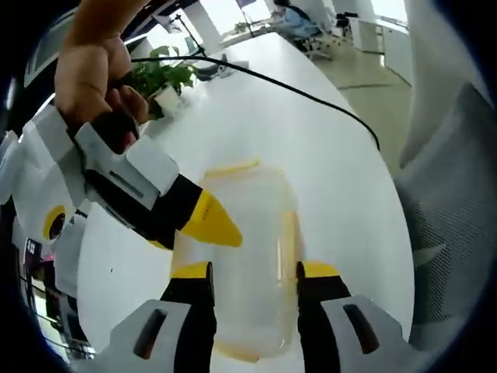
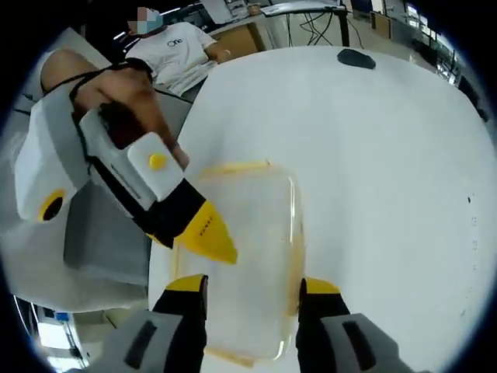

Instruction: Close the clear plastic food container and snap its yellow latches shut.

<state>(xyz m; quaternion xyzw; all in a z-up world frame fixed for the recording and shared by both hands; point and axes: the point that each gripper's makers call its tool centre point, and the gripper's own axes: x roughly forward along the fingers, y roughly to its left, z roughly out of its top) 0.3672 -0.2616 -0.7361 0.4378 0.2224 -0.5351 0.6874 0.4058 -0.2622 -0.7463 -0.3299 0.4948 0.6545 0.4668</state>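
Observation:
The clear plastic container (image 1: 248, 233) lies flat on the white table (image 1: 326, 171) with its lid on it. Pale yellow latches run along its far end (image 1: 231, 168) and its side. My left gripper (image 1: 255, 272) is open, its yellow-tipped jaws straddling the container's near end. From the left, my right gripper (image 1: 213, 224) reaches in, its tip over the lid's edge. In the right gripper view the same container (image 2: 248, 233) sits under my open right gripper (image 2: 253, 286), and the left gripper (image 2: 206, 237) points down onto the lid. Whether any jaw touches the lid is unclear.
A potted plant (image 1: 163, 78) and a black cable (image 1: 311, 97) lie farther along the table. A grey mesh chair (image 1: 450, 202) stands beside the table edge. A seated person in a white shirt (image 2: 175, 50) and a small black object (image 2: 356, 58) are at the far end.

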